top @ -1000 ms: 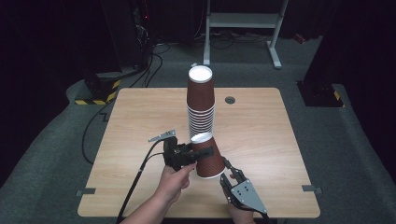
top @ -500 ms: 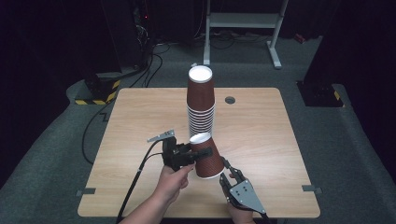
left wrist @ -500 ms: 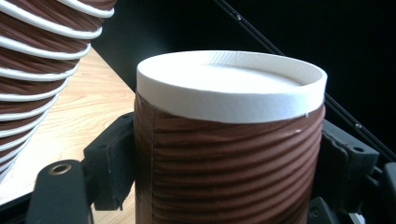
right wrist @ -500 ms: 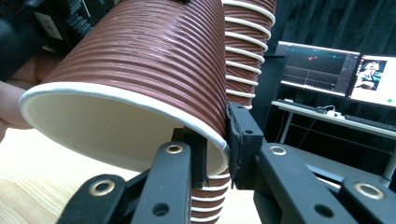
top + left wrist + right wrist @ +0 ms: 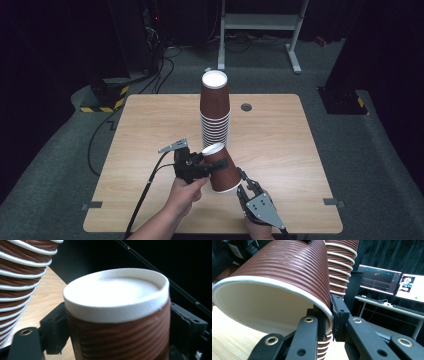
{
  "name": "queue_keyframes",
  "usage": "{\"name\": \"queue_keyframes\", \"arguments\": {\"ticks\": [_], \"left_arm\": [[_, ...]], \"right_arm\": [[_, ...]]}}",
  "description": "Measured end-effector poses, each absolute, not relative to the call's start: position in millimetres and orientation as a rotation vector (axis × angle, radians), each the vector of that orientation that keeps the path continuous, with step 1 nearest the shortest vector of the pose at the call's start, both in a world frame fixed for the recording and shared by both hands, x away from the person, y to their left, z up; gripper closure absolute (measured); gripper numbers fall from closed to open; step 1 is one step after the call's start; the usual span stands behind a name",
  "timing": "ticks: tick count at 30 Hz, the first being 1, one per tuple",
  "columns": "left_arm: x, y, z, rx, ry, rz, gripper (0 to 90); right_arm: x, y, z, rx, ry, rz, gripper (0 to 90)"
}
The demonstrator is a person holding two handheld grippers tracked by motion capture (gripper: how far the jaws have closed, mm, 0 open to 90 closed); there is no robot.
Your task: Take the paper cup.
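One wooden table [image 5: 280, 150] takes up the middle of the high view, with one small round grommet hole [image 5: 246, 106] near its far edge, at about one o'clock from the table's centre.

On it stands one stack of brown ribbed paper cups [image 5: 215, 107], upside down, white bases up. About a dozen white rims show down its side; the exact count cannot be told. The stack sits at twelve o'clock from the two grippers, a little beyond the table's centre.

One single brown cup [image 5: 221, 168] is held above the table's near half, at six o'clock from the stack and just short of it. It lies tilted, its white base pointing to about eleven o'clock and its open mouth to about five o'clock.

Two grippers hold it, one in each of the person's hands. The left gripper [image 5: 212, 165], at nine o'clock from the cup, has its jaws either side of the cup's body just below the base; in the left gripper view the jaws sit close against the ribbed wall, and they have just been opening. The right gripper [image 5: 241, 181], at five o'clock from the cup, is pressed together on the cup's rim: in the right gripper view one jaw sits inside the mouth, the other outside, pinching the wall.
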State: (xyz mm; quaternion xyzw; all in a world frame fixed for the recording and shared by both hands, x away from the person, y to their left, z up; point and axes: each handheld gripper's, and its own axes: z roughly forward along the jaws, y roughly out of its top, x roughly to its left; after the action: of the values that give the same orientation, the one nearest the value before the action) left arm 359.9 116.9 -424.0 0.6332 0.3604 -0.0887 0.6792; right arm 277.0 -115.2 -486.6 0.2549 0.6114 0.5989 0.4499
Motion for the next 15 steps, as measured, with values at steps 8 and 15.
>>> {"name": "queue_keyframes", "arguments": {"ticks": [8, 15], "left_arm": [[361.2, 116.9, -424.4, 1.439, 0.811, -0.181, 12.4], [359.1, 119.6, -421.5, 1.461, 0.789, -0.142, 9.6]], "right_arm": [[278.1, -118.6, -484.9, 0.633, 1.501, 1.463, 83.3], [279.3, -124.7, -483.4, 0.657, 1.474, 1.452, 83.8]]}}
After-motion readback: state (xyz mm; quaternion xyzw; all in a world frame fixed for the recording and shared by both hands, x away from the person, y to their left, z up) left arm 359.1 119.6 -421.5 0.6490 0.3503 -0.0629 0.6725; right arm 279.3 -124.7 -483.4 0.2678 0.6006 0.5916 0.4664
